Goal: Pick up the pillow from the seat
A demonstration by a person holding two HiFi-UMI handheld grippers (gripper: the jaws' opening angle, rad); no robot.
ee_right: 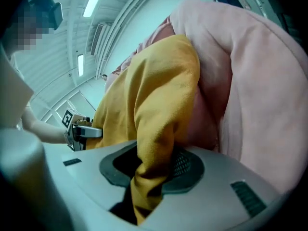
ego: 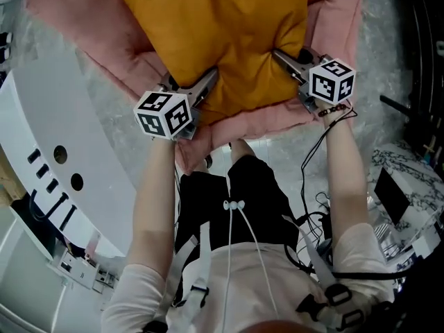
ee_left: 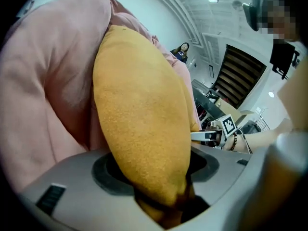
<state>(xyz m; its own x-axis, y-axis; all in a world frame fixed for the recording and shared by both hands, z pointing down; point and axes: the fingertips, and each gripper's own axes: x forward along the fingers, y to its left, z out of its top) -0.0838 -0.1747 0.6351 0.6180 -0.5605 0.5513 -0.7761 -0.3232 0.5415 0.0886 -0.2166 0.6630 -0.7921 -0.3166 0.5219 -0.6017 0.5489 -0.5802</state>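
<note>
As only their own views show, the left gripper [ego: 210, 79] and right gripper [ego: 282, 57] clamp the pillow [ego: 222, 26].

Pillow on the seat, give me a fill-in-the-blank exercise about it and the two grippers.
The orange pillow lies on a ____ seat pad.
The left gripper is shut on the ____.
The fabric pinched in the right gripper is ____, not pink.
Missing words: pink; pillow; orange.

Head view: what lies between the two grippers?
The pillow, on a pink cushion, in the head view; left gripper and right gripper pinch its edge.
</note>
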